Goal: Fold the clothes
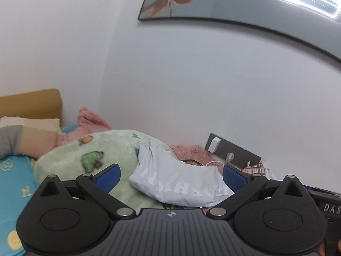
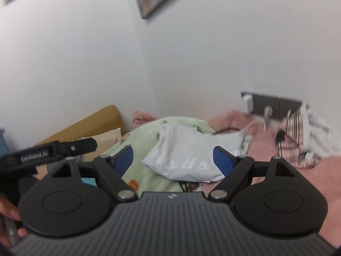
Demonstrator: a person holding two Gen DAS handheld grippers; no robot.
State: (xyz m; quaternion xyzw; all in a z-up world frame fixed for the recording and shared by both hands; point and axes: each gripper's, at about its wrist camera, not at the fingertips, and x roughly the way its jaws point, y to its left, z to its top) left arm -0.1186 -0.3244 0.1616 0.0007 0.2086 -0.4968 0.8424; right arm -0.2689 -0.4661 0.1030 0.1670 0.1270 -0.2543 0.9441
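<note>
My left gripper [image 1: 171, 177] is open and held up in the air, with nothing between its blue pads. Beyond it on the bed lies a heap of pale green fleece [image 1: 85, 155] with printed figures. A pale plastic bag [image 1: 162, 166] with white lettering rests on that heap. My right gripper [image 2: 173, 160] is open too, its pads apart and bare. It looks at the same green fleece [image 2: 145, 132] and bag [image 2: 181, 147] from further right. A pink fluffy cloth [image 2: 266, 149] spreads under and behind them. Neither gripper touches any cloth.
A white wall rises straight behind the bed, with a dark socket strip [image 1: 232, 149], plugs and cables beside a checked cloth [image 1: 255, 168]. At left are a mustard headboard [image 1: 29, 102], a cream pillow [image 1: 29, 122] and a blue sheet [image 1: 15, 181]. A hand [image 2: 8, 211] shows at lower left.
</note>
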